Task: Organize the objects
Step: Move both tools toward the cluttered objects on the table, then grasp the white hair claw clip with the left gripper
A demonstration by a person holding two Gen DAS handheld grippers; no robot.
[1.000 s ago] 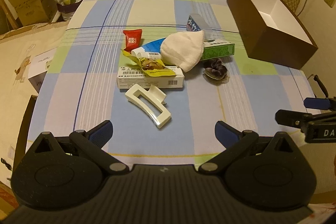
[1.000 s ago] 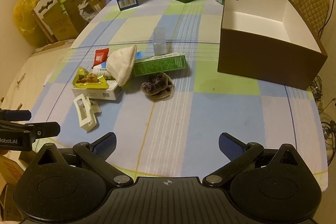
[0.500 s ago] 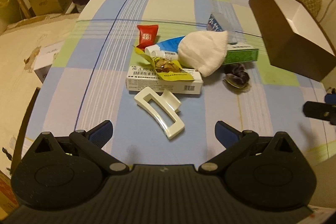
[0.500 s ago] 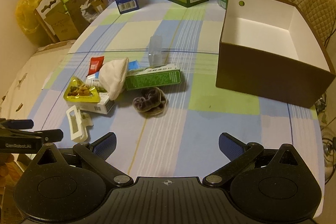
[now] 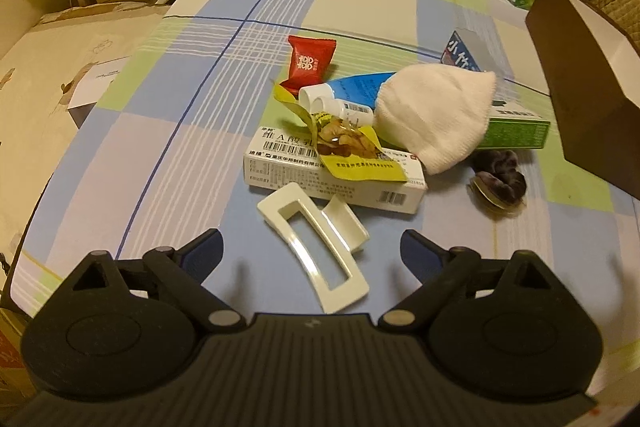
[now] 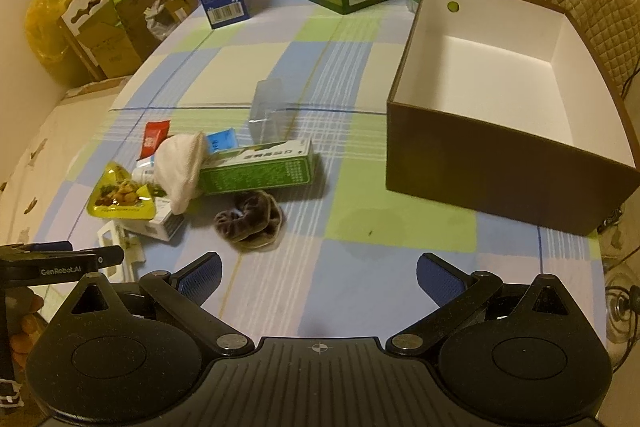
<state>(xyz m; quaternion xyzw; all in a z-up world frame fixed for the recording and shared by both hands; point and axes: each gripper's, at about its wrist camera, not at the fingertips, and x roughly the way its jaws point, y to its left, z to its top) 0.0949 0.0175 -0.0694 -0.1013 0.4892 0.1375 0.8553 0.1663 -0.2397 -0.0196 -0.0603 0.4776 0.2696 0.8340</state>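
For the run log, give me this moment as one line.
left gripper: open, over white hair clip | right gripper: open, holding nothing | brown box: empty | pile untouched

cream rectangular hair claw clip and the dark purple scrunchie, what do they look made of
The cream rectangular hair claw clip looks like hard glossy plastic: light glints along its smooth edges. The dark purple scrunchie seems to be velvety fabric, with soft gathered folds and a dull sheen.

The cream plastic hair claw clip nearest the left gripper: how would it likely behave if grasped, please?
The cream plastic hair claw clip looks rigid and glossy, so it may slip between the pads. Its open frame suggests it is light and could skid when nudged. One end lies close to the white medicine carton, which might shift too.
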